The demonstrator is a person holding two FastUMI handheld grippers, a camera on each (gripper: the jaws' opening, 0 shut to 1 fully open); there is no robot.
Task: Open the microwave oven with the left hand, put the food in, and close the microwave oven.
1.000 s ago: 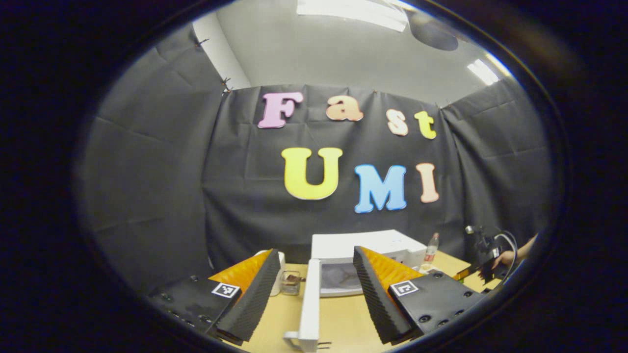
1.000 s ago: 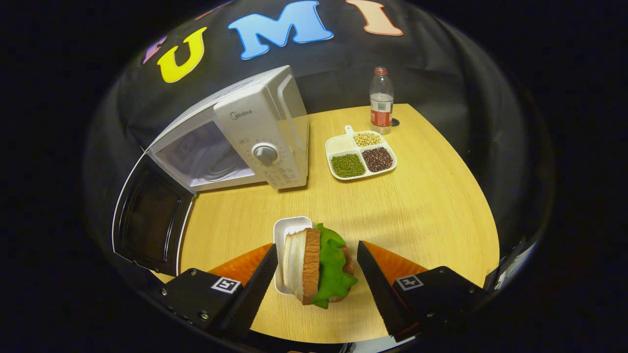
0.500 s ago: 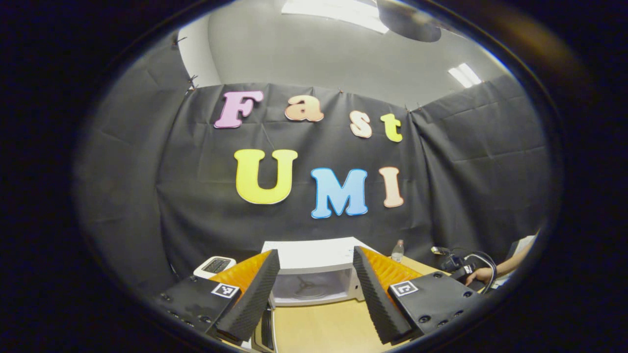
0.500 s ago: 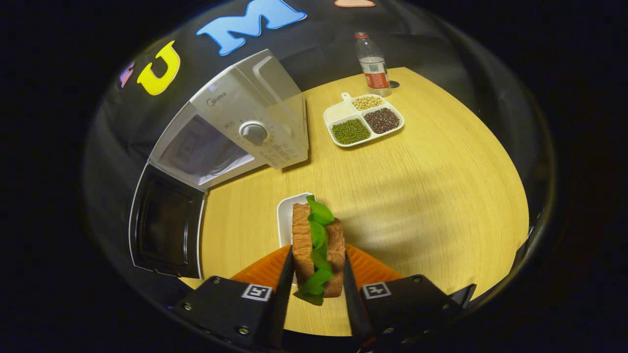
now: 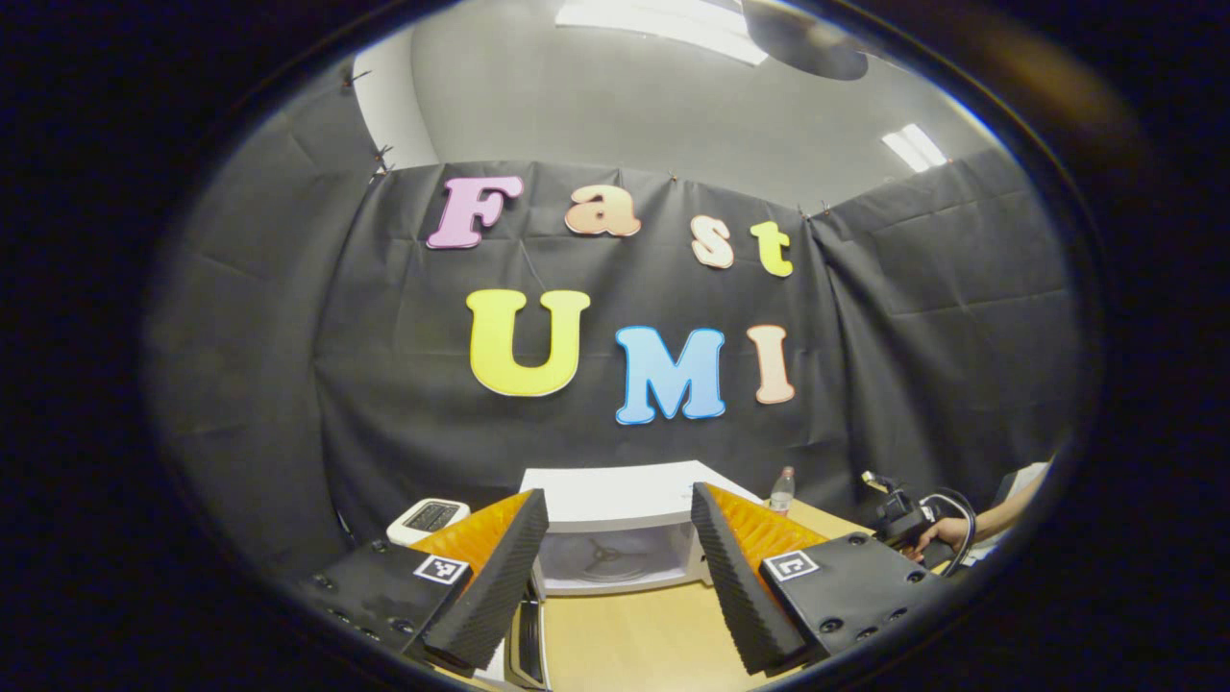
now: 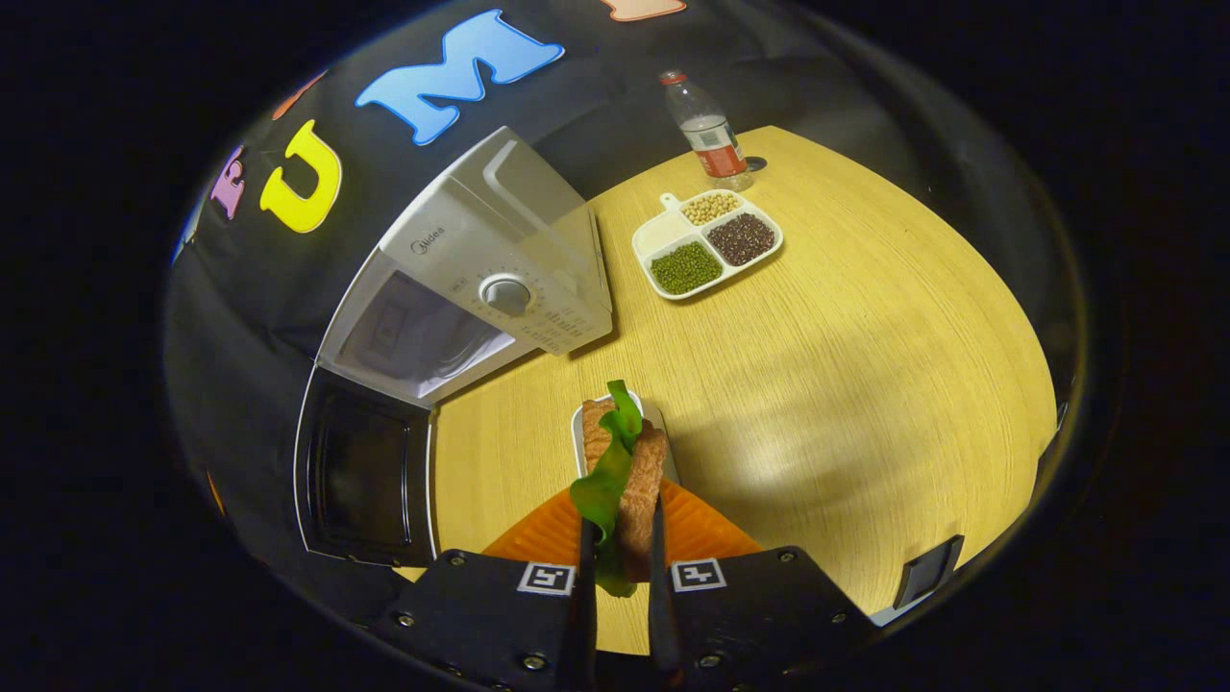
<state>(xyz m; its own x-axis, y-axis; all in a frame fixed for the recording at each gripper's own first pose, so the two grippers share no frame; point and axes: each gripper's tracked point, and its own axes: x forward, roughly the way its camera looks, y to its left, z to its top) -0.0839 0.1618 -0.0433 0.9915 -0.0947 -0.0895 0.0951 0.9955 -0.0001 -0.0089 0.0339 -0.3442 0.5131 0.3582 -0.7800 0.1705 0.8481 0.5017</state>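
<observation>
The white microwave stands at the back left of the wooden table, its door swung wide open toward me. My right gripper is shut on the sandwich, bread with green lettuce, squeezed thin just above a small white dish. In the left gripper view the microwave sits straight ahead with its cavity showing. My left gripper is open in front of it with nothing between its fingers. The other gripper and a hand appear far right.
A white divided tray of beans and grains lies behind the sandwich, with a plastic bottle beyond it near the far edge. A small white device sits left of the microwave. The table's right half is bare wood.
My right gripper closed on the sandwich, pressed it flat and raised it slightly off the dish. My left gripper drew back from the opened door and swung to face the microwave.
</observation>
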